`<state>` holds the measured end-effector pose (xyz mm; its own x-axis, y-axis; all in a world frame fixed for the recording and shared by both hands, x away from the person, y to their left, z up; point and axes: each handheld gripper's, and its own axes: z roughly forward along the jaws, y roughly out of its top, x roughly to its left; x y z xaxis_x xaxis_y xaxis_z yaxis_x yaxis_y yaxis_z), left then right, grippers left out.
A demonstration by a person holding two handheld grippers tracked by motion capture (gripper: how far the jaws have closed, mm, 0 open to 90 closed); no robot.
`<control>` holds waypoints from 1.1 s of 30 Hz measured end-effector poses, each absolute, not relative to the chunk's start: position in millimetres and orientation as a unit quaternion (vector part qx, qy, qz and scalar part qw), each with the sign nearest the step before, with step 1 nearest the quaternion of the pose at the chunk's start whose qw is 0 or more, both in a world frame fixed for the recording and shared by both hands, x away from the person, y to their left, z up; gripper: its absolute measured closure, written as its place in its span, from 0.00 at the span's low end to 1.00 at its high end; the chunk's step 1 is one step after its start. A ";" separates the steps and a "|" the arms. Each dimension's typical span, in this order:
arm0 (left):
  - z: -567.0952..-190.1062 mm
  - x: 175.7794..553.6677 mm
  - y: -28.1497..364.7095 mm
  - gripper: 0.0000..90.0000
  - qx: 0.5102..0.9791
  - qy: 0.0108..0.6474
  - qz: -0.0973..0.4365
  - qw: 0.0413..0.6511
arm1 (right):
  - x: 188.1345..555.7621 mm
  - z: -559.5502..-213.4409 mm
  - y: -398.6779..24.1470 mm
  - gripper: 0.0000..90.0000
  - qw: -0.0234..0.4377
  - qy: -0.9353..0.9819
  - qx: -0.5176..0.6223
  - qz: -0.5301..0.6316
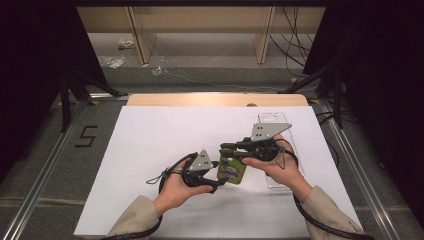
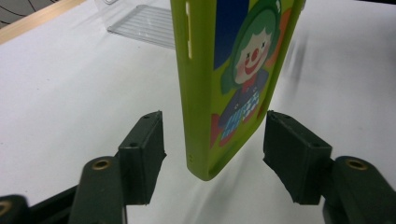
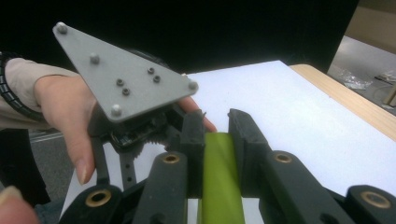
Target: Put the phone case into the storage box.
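Left gripper jaws held apart, flanking lower end of green phone case, untouched; case clamped edgewise between right gripper jaws, presumably presented for handover.

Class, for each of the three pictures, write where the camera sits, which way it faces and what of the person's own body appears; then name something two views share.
High view: above the person's side, looking forward and down on the white table; forearms, both hands, both claws.
Left gripper view: rides the left claw, looking along its open jaws either side of the green clown phone case.
Right gripper view: rides the right claw, shut on the case's green edge, facing the left hand.
Shared: the case, in all three.
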<state>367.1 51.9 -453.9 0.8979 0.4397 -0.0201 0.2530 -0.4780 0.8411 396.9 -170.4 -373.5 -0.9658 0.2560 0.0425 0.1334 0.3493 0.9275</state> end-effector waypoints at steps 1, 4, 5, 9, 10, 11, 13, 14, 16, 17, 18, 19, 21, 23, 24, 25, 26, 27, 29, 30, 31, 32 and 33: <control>-454.5 366.9 51.6 0.44 0.854 0.203 0.097 0.470 | 396.8 -373.4 -170.2 0.86 0.054 0.820 0.118 0.558; -455.7 367.6 51.7 0.46 0.859 0.195 0.089 0.465 | 396.4 -373.4 -169.6 0.86 0.050 0.820 0.115 0.559; -456.2 367.7 51.5 0.47 0.860 0.192 0.087 0.465 | 396.3 -373.4 -169.3 0.86 0.049 0.819 0.115 0.560; -457.4 367.7 51.1 0.51 0.863 0.182 0.079 0.464 | 395.7 -373.4 -168.2 0.86 0.045 0.819 0.111 0.561; -457.6 367.8 51.2 0.52 0.864 0.180 0.078 0.464 | 395.5 -373.4 -168.0 0.86 0.043 0.819 0.111 0.562; -457.8 367.8 51.3 0.53 0.863 0.179 0.078 0.466 | 395.4 -373.4 -167.8 0.86 0.041 0.818 0.111 0.563; -457.7 367.9 51.9 0.57 0.861 0.178 0.074 0.470 | 395.0 -373.2 -167.3 0.86 0.038 0.816 0.112 0.565; -457.5 368.0 52.2 0.59 0.860 0.178 0.073 0.472 | 394.9 -373.0 -167.1 0.86 0.037 0.816 0.112 0.566; -456.6 368.3 53.5 0.64 0.859 0.181 0.074 0.473 | 394.7 -372.8 -166.8 0.86 0.036 0.816 0.111 0.566; -456.3 368.8 54.4 0.67 0.858 0.185 0.074 0.474 | 394.5 -372.9 -166.6 0.86 0.035 0.816 0.112 0.566; -456.1 369.0 55.1 0.69 0.858 0.186 0.072 0.474 | 394.3 -373.0 -166.3 0.86 0.035 0.816 0.113 0.566; -455.9 369.3 56.0 0.72 0.858 0.189 0.071 0.473 | 394.1 -373.0 -166.0 0.86 0.035 0.816 0.113 0.566; -455.3 369.5 57.0 0.77 0.857 0.200 0.063 0.471 | 393.8 -372.9 -165.3 0.86 0.034 0.817 0.111 0.565; -454.3 369.3 57.9 0.81 0.857 0.208 0.062 0.467 | 393.7 -373.2 -164.7 0.86 0.031 0.817 0.110 0.566; -454.0 369.4 58.6 0.82 0.857 0.210 0.061 0.467 | 393.7 -373.2 -164.7 0.86 0.030 0.817 0.109 0.566; -453.9 369.4 59.0 0.84 0.856 0.211 0.060 0.468 | 393.6 -373.1 -164.8 0.86 0.028 0.817 0.108 0.566; -453.7 369.4 59.2 0.84 0.856 0.211 0.059 0.468 | 393.6 -372.9 -164.8 0.86 0.028 0.817 0.108 0.566; -453.5 369.2 59.2 0.85 0.856 0.212 0.059 0.467 | 393.6 -372.9 -164.8 0.86 0.028 0.817 0.107 0.567; -453.0 368.9 59.0 0.85 0.857 0.211 0.059 0.466 | 393.3 -372.7 -164.7 0.86 0.027 0.816 0.107 0.568; -453.0 368.8 58.9 0.85 0.857 0.211 0.059 0.466 | 393.3 -372.7 -164.6 0.86 0.026 0.815 0.107 0.569; -452.9 368.7 58.9 0.85 0.857 0.211 0.059 0.466 | 393.3 -372.7 -164.7 0.86 0.026 0.815 0.107 0.569; -452.8 368.7 58.8 0.85 0.857 0.212 0.060 0.466 | 393.3 -372.7 -164.7 0.86 0.026 0.815 0.107 0.569; -452.7 368.6 58.7 0.85 0.857 0.212 0.060 0.465 | 393.4 -372.8 -164.8 0.86 0.026 0.815 0.107 0.569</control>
<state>368.6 58.7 -452.7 0.9025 0.4202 -0.0947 0.3083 -0.4765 0.8233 393.4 -164.8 -372.8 -0.9757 0.2042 0.0799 0.1453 0.3289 0.9331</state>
